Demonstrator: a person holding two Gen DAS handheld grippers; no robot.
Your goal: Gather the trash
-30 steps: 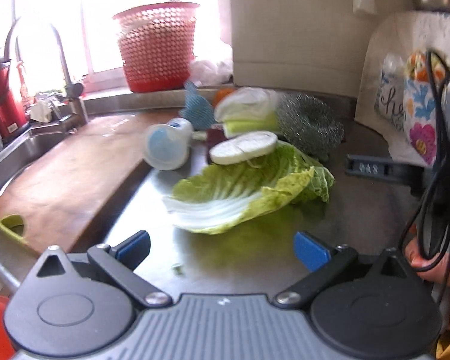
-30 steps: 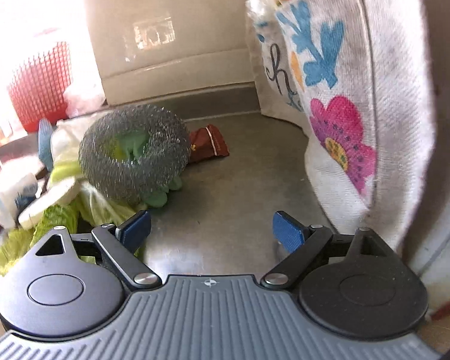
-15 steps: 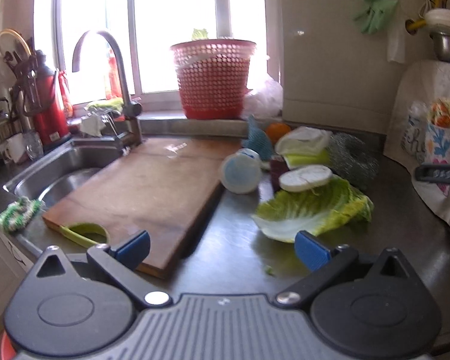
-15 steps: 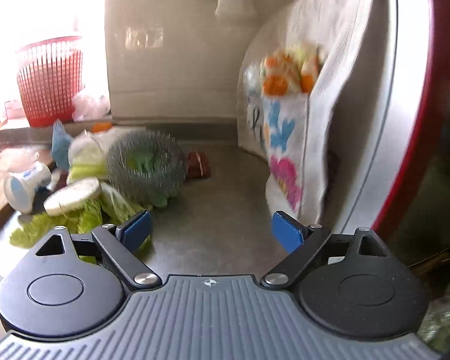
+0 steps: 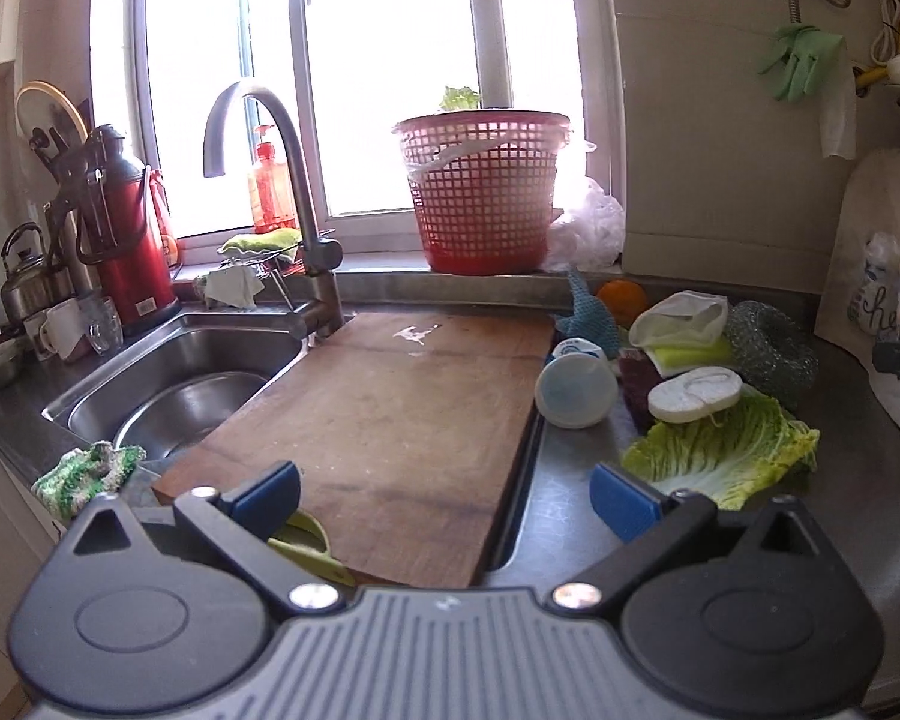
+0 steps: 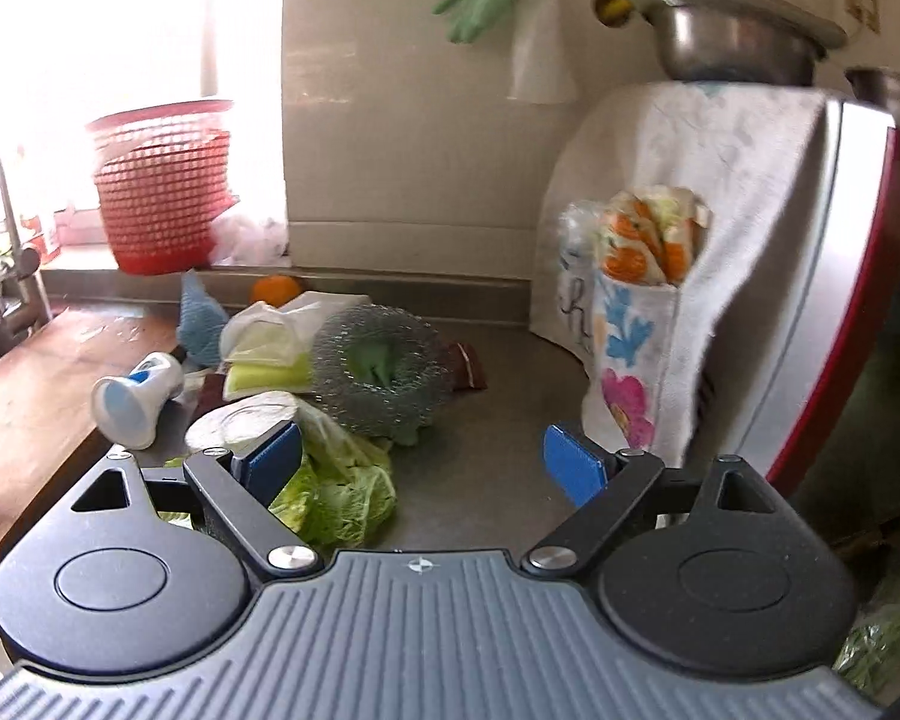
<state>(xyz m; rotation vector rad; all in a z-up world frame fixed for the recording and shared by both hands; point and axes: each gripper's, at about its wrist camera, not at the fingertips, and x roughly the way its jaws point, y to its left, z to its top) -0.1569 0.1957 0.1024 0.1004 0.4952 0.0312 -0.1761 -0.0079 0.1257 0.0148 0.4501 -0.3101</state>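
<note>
Left gripper [image 5: 444, 495] was spread wide and empty above the board [image 5: 390, 420]; right gripper [image 6: 421, 461] likewise spread, empty, over the bare counter [image 6: 498, 396]. The trash, a cabbage leaf [image 5: 720, 456], lay at the board's right edge among clutter. Step judged: approach, nothing grasped. Next: descend and pinch the leaf. The red basket [image 5: 483, 192] on the sill was probably the bin.

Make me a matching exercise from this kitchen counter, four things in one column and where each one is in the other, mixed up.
Things:
1. red basket
2. cabbage leaf
3. green rubber glove
4. red thermos

Places:
A. left of the sink
B. hanging on the wall
C. on the window sill
D. flat on the steel counter, right of the cutting board

Pairs: 1-C, 2-D, 3-B, 4-A
</note>
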